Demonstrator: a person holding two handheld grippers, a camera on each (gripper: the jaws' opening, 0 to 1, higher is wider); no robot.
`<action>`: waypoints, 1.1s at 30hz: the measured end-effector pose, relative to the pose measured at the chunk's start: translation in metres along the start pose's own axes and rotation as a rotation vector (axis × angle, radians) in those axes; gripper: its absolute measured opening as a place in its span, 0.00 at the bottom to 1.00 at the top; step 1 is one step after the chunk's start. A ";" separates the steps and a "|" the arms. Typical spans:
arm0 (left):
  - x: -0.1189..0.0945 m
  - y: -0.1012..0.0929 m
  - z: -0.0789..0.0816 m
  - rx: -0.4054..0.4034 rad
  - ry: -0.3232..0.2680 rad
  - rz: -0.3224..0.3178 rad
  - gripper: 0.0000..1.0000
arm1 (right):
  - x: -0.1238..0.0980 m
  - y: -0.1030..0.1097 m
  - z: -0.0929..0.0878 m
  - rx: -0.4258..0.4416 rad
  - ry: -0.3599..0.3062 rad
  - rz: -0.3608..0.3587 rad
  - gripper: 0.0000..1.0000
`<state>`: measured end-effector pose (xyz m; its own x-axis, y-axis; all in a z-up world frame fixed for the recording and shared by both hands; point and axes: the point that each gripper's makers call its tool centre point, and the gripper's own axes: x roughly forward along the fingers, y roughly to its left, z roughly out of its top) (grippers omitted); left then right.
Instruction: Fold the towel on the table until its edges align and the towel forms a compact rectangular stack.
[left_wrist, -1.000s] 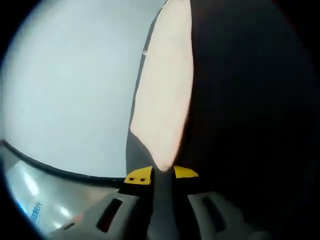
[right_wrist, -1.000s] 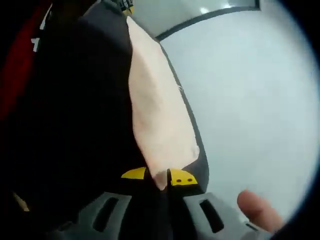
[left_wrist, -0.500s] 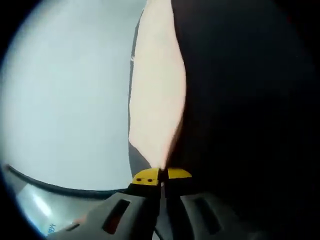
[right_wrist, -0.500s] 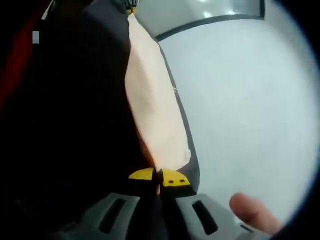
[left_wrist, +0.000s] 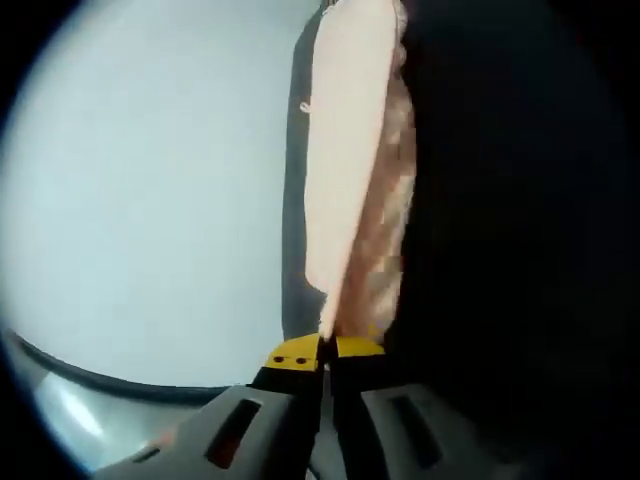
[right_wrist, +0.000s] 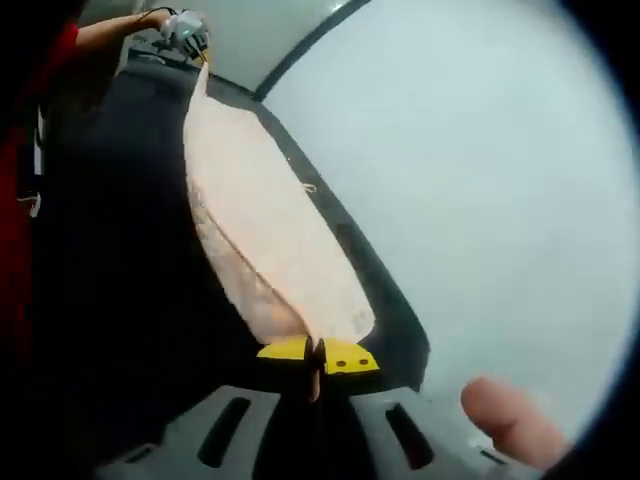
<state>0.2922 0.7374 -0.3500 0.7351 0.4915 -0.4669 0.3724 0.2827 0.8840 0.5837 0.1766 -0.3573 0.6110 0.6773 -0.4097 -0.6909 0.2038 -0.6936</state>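
The towel (right_wrist: 262, 225), pale peach, is stretched into a long narrow band between the two grippers, above the pale counter (right_wrist: 470, 180). In the right gripper view its long axis runs from the right gripper (right_wrist: 316, 357) at the bottom up and leftward to the left gripper (right_wrist: 187, 35) far off near the top, where a hand holds that tool. The right gripper's yellow-tipped jaws are pressed together on the towel's near corner. In the left gripper view the towel (left_wrist: 350, 170) rises almost straight up from the left gripper (left_wrist: 322, 351), whose yellow-tipped jaws are likewise clamped on its corner; a rougher, looped face shows along the band's right edge. A dark strip borders the towel on the counter (left_wrist: 150, 200) side in both views. The far side of the towel is lost against a black mass, and what that mass is cannot be made out. A fingertip (right_wrist: 510, 420) shows at the lower right of the right gripper view, and a red sleeve (right_wrist: 25, 180) at its left edge.
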 end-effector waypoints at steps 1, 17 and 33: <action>0.012 0.009 0.002 -0.006 0.014 -0.016 0.01 | 0.018 -0.013 0.001 0.008 0.022 -0.002 0.00; 0.152 0.009 0.024 0.058 0.101 -0.232 0.00 | 0.157 -0.029 -0.060 0.008 0.197 0.066 0.00; 0.213 0.016 0.026 0.009 0.140 -0.240 0.00 | 0.221 -0.051 -0.059 -0.049 0.247 0.047 0.00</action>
<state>0.4693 0.8253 -0.4344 0.5399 0.5206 -0.6615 0.5317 0.3983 0.7474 0.7768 0.2747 -0.4477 0.6586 0.4905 -0.5707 -0.7052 0.1377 -0.6955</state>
